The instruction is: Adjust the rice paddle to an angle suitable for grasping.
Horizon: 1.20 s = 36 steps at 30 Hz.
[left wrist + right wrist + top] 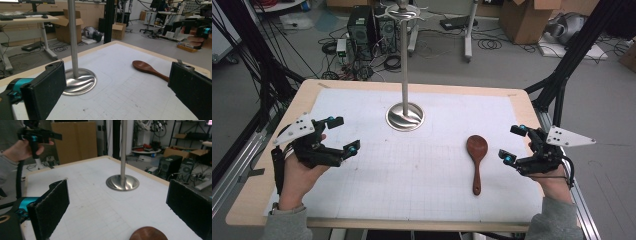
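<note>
Both tools spread wide, empty: right tool (515, 145) just beside spoon (476, 160), left tool (341, 135) well apart. Spoon flat on tabletop (422, 195), near stand (405, 116). Wooden: likely light, stiff; take mid-handle.

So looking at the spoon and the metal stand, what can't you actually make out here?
- Wooden spoon, right gripper view: the bottom edge leaves just the rim of its bowl visible.
- Spoon handle end, left gripper view: hidden behind the left claw's right-hand jaw.
- Metal stand, high view: its top meets the upper edge, so the hooks are partly cut off; both gripper views crop the pole.
</note>
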Motion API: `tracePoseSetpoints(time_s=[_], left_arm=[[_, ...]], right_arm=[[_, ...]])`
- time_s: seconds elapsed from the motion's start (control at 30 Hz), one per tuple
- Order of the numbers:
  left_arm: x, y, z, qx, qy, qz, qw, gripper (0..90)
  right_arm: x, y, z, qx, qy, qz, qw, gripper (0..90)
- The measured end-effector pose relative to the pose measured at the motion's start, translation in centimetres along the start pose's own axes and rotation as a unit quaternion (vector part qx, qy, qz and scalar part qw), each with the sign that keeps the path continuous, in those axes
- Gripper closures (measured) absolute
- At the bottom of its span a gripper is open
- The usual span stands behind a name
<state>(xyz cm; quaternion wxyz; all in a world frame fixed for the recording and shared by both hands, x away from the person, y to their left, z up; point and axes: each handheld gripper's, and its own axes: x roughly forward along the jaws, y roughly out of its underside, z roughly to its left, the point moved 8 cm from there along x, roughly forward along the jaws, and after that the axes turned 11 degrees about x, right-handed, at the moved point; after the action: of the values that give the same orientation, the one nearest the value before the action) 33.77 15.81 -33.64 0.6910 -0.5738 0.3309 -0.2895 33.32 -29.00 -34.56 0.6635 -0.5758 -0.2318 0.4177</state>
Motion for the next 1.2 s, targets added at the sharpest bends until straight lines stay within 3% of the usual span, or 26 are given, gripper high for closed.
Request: tracePoseSetpoints(time_s=[0.07,0.2,0.27,0.33,0.4,0.43,0.47,0.5,0.53,0.57,0.63,0.67,0.8,1.0,1.2], left_arm=[[0.3,0.0,-0.3,0.005,0.007,-0.001,1.0,2.2],[0.4,0.1,-0.4,0.007,0.009,0.001,0.9999,2.2],[0.4,0.1,-0.3,0.004,0.007,0.001,1.0,2.2],[0.4,0.3,-0.2,0.003,0.006,0.004,1.0,2.2],[0.5,0.4,-0.1,0.002,0.003,0.005,1.0,2.2],[0.5,0.4,-0.1,0.003,0.004,0.007,1.0,2.2],[0.5,0.4,-0.1,0.001,0.002,0.008,1.0,2.2],[0.6,0.5,-0.1,0.002,0.0,0.011,0.9999,2.2],[0.7,0.5,-0.1,0.002,-0.001,0.014,0.9999,2.2],[0.8,0.6,-0.2,0.005,0.001,0.017,0.9998,2.2],[0.9,0.7,-0.2,0.004,0.003,0.019,0.9998,2.2],[0.9,0.7,-0.3,0.005,0.004,0.018,0.9998,2.2],[0.9,0.7,-0.2,0.004,0.003,0.019,0.9998,2.2],[1.1,0.7,-0.2,0.002,0.006,0.02,0.9998,2.2],[1.4,0.8,-0.2,0.001,0.009,0.021,0.9997,2.2]], right_arm=[[0.1,0.6,-0.6,0.012,0.005,0.006,0.9999,4.0],[0.1,1.1,-1.2,0.013,0.012,0.016,0.9997,7.7],[-0.1,1.4,-1.3,0.009,0.004,0.019,0.9998,22.5],[-0.2,1.5,-1.3,0.01,0.003,0.02,0.9997,27.2],[-0.2,1.9,-1.3,0.002,0.002,0.027,0.9996,44.0],[-0.2,1.9,-1.3,0.002,0.002,0.027,0.9996,44.0],[-0.2,2.3,-1.3,-0.003,0.0,0.036,0.9994,52.9],[-0.2,2.3,-1.3,-0.003,0.0,0.036,0.9994,52.9],[-0.3,2.4,-1.3,-0.019,0.009,0.039,0.999,68.3],[-0.3,2.4,-1.3,-0.019,0.009,0.039,0.999,68.3],[-0.3,2.6,-1.2,-0.038,0.018,0.035,0.9985,77.3],[-0.4,2.8,-1.2,-0.031,0.013,0.044,0.9985,82.9],[-0.3,3.2,-1.4,-0.026,0.007,0.049,0.9984,87.7],[0.2,4.6,-2.0,-0.014,0.005,0.081,0.9966,89.2],[0.7,5.6,-2.1,-0.021,0.006,0.106,0.9942,89.2]])
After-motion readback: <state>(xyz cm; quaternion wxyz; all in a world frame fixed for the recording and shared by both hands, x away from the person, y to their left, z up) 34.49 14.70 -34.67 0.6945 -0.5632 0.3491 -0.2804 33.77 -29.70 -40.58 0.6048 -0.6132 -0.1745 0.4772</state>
